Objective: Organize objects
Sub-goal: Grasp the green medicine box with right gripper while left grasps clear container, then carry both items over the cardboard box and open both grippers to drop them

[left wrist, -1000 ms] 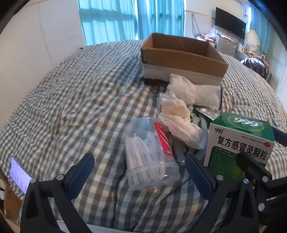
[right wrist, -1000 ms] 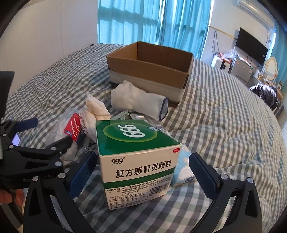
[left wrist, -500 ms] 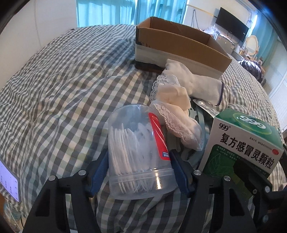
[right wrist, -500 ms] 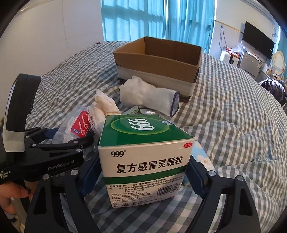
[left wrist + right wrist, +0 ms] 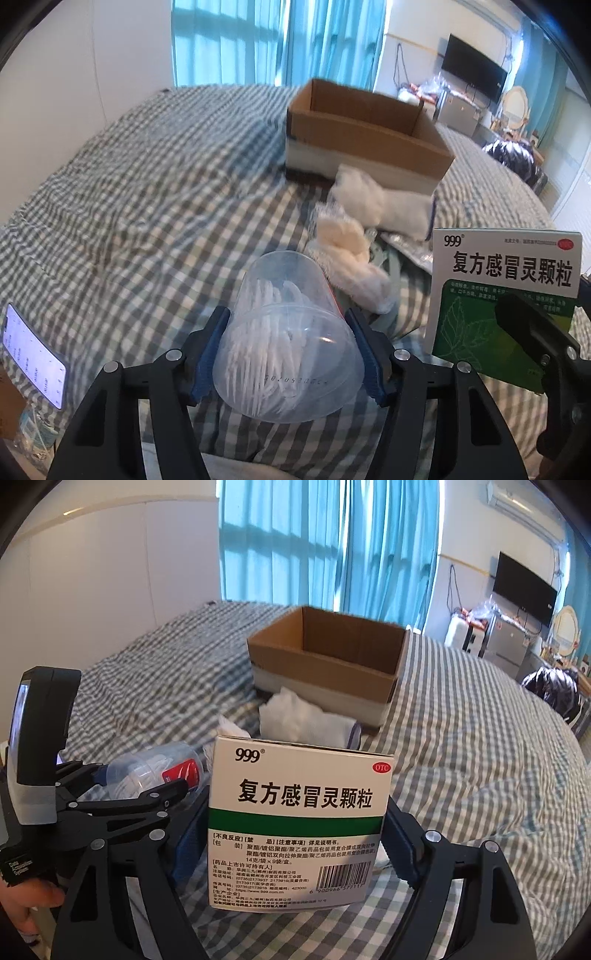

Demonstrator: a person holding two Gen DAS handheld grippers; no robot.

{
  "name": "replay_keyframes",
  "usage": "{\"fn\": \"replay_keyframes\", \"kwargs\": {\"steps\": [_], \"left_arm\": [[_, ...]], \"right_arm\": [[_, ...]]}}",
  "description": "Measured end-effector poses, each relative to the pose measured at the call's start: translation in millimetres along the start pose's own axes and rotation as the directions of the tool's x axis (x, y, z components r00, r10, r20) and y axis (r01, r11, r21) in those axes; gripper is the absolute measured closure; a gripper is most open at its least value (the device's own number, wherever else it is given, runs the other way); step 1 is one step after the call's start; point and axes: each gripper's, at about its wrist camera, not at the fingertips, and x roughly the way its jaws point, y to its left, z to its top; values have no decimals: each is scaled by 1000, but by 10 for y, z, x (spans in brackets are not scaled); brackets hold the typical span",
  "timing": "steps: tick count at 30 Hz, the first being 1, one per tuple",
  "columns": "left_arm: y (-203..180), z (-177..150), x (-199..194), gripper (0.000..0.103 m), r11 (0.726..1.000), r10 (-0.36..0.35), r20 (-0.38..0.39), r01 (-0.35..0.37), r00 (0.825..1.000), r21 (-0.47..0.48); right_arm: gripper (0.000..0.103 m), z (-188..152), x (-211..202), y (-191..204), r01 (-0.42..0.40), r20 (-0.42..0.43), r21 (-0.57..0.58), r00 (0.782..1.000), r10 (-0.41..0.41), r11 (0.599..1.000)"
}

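Observation:
My left gripper [image 5: 290,354] is shut on a clear plastic jar of cotton swabs [image 5: 284,332] and holds it lifted above the checked bedspread; the jar also shows in the right wrist view [image 5: 155,771]. My right gripper [image 5: 291,845] is shut on a green and white 999 medicine box [image 5: 299,812], held upright off the bed; the box also shows at the right of the left wrist view [image 5: 506,280]. An open cardboard box [image 5: 365,136] [image 5: 328,657] stands farther back on the bed.
A white glove [image 5: 380,203] [image 5: 306,720] lies in front of the cardboard box. White lace-trimmed socks [image 5: 347,258] and small items lie beside it. A lit phone [image 5: 33,354] lies at the bed's left edge. A TV and furniture stand far right.
Both grippers closed: the left on the swab jar, the right on the medicine box. Both have since lifted their objects off the bedspread.

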Motion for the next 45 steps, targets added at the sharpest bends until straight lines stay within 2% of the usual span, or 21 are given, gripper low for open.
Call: {"fn": "replay_keyframes", "kwargs": {"steps": [13,19,25,28,31,34,40,45], "left_arm": [[-38,297,-647,38,1000,-12,153,12,988,1],[-186,695,-868,38,999,-37,233,30,972,33],[-350,1233,-923,38,996,-84,301,67,950,67],[-421,1556,-829,38,994,-103,313,85,944,69],[-476,1825,-692,38,995,-91,320,72,943,71],[-533,2068,-478,38,994,-106,311,89,944,71],[-632,2379,261,38,994,-79,262,55,962,97],[-689,2385,1016,38,992,-72,161,54,984,115]], "right_arm": [[21,237,-615,-24,59,136,-6,989,-58,998],[22,580,-802,-114,100,202,-23,975,-94,995],[22,1112,-872,-291,149,279,-27,951,-136,988],[22,1400,-759,-387,142,296,-18,946,-130,990],[22,1665,-580,-508,120,305,-10,946,-111,993],[22,1888,-301,-638,103,307,8,947,-100,995],[22,2177,515,-886,66,279,44,957,-75,997],[22,2051,1279,-1135,8,225,100,974,-31,995]]}}
